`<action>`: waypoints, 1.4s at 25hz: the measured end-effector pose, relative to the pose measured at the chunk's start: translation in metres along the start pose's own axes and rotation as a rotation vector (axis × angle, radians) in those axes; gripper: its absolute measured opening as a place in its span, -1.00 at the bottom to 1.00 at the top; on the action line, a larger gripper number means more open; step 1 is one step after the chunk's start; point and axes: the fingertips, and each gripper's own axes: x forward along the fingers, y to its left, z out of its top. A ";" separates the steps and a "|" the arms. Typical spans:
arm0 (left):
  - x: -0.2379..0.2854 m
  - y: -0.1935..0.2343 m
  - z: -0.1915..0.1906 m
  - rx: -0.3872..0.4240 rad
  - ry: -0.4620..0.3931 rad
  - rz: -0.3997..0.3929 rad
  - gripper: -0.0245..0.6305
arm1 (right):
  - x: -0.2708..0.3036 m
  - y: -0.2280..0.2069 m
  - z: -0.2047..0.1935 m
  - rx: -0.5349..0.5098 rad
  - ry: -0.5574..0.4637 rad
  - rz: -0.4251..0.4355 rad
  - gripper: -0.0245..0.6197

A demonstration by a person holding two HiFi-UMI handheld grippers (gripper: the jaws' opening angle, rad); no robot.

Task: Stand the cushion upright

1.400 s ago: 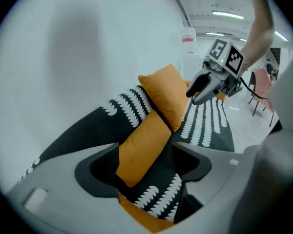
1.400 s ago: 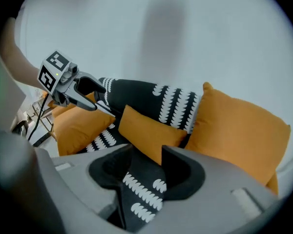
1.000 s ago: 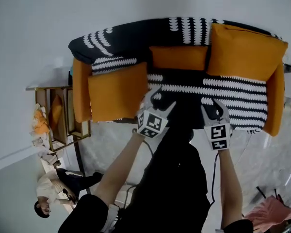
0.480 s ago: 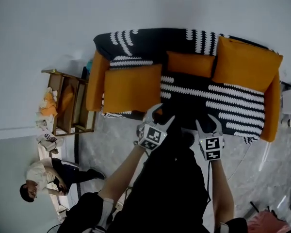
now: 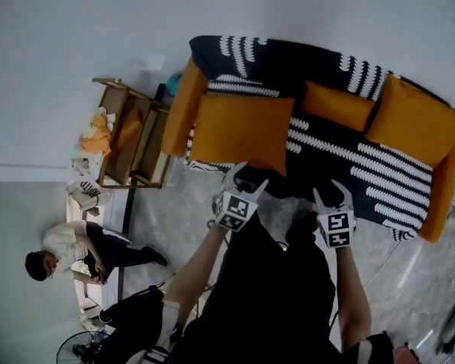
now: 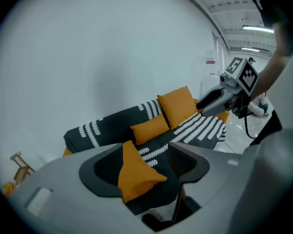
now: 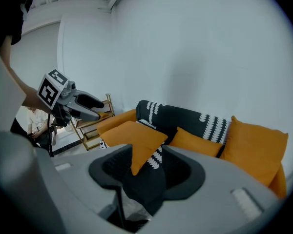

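We hold both grippers in front of the sofa [image 5: 330,139], and neither touches anything. The cushion [image 5: 243,131] sits at the sofa's left end, just beside the orange armrest [image 5: 183,108]. It is tilted, with one corner pointing out towards us over the front of the seat. The left gripper [image 5: 246,179] hovers near the cushion's lower edge, clear of it. Its jaws stand wide and are opening, with nothing held between them. In the left gripper view we see the cushion framed in the gap between the jaws, but it lies well beyond the tips. The right gripper [image 5: 333,196] hangs further right, in front of the striped seat, its jaws partly apart and empty. In its own view the cushion's corner shows in the gap, again apart from the tips. A small cushion [image 5: 337,106] and another big cushion [image 5: 413,120] lean against the backrest.
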 end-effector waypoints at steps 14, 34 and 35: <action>-0.041 0.210 -0.119 -0.105 0.054 0.039 -0.01 | 0.139 0.102 0.061 -0.008 0.127 -0.024 -0.33; 0.002 0.327 -0.338 -0.086 0.322 -0.186 0.09 | 0.260 0.142 -0.007 -0.032 0.474 -0.129 -0.18; 0.005 0.325 -0.349 -0.093 0.344 -0.192 0.09 | 0.261 0.141 -0.016 -0.033 0.493 -0.128 -0.18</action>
